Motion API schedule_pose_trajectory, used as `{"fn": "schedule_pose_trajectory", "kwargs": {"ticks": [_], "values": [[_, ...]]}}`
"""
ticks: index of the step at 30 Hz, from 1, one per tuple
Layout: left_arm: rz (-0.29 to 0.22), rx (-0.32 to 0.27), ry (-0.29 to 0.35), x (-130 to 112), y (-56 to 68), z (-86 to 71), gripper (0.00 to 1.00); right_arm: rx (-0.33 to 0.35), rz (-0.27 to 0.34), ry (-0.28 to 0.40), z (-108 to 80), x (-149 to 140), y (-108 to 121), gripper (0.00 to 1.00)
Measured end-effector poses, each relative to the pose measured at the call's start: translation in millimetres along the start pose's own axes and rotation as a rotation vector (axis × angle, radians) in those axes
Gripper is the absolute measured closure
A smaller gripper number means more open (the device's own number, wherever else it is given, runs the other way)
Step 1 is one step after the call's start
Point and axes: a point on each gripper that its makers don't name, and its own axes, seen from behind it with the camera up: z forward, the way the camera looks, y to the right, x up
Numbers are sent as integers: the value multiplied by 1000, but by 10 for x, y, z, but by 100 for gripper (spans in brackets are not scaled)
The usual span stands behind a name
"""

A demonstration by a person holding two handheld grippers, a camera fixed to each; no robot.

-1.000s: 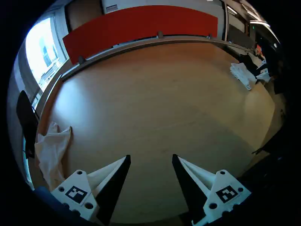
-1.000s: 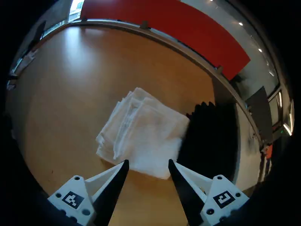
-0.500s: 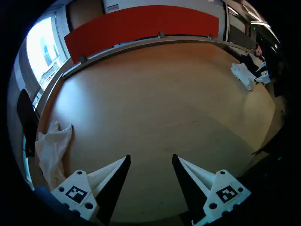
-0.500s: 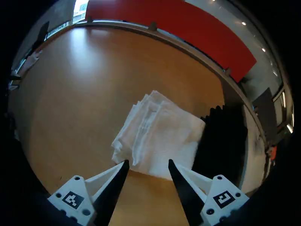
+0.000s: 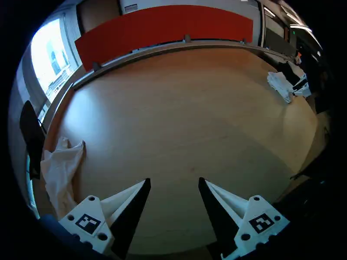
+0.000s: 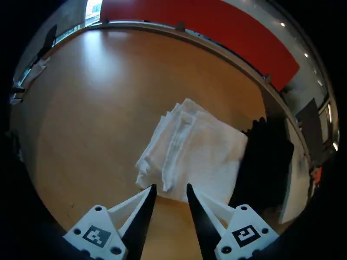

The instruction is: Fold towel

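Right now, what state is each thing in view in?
Folded white towel: folded in layers, lying flat on the table.
Crumpled cloth: unfolded, bunched at the table edge.
Left tongs: open, empty, over the table.
Right tongs: open, narrow gap, at the towel's near edge.

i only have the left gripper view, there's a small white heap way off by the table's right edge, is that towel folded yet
Observer: Yes. In the right gripper view the towel lies on the table as a flat rectangle of stacked layers.
Operator: where's the right claw
Observer: The right claw has its tips at the towel's near edge, with a narrow gap between them. I cannot tell if they touch the cloth.
Operator: anything next to it
Observer: A dark ribbed object sits right beside the towel's right side.
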Motion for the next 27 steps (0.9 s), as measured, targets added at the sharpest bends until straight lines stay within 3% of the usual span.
{"fn": "schedule_pose_trajectory", "kwargs": {"ticks": [6, 10, 16, 27], "values": [[-2, 1, -2, -9, 2, 4, 19, 2, -2, -4, 23, 3, 13, 61], [-1, 1, -4, -13, 4, 9, 19, 8, -4, -8, 35, -4, -1, 76], [0, 2, -5, -10, 4, 15, 19, 13, -4, -13, 47, 2, -10, 91], [0, 0, 2, 34, 14, 27, 19, -2, 8, 17, -12, 185, 83, 94]]}}
